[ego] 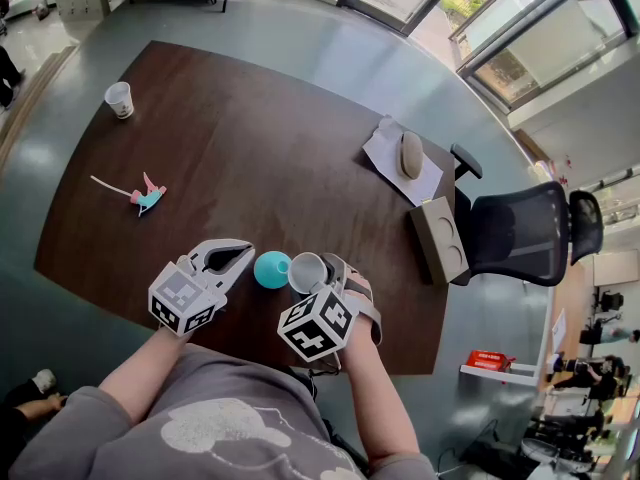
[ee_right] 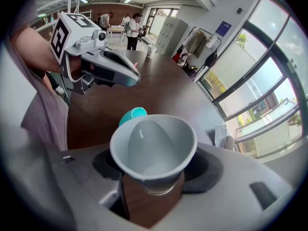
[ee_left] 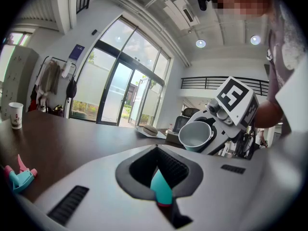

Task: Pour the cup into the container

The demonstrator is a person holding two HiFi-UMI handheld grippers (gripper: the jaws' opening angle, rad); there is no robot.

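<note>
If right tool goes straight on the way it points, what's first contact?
Likely the teal container, just beyond the rim of the grey cup that the right tool holds; it sits slightly off-line, so the brown table beside it may come first.

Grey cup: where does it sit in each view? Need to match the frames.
Head view: grey cup at lower centre.
Left gripper view: right of centre, mouth facing the camera.
Right gripper view: dead centre, large, mouth toward the camera.
Shared landmark: teal container, left of the cup in the head view, low centre in the left gripper view, behind the cup's rim in the right gripper view.
</note>
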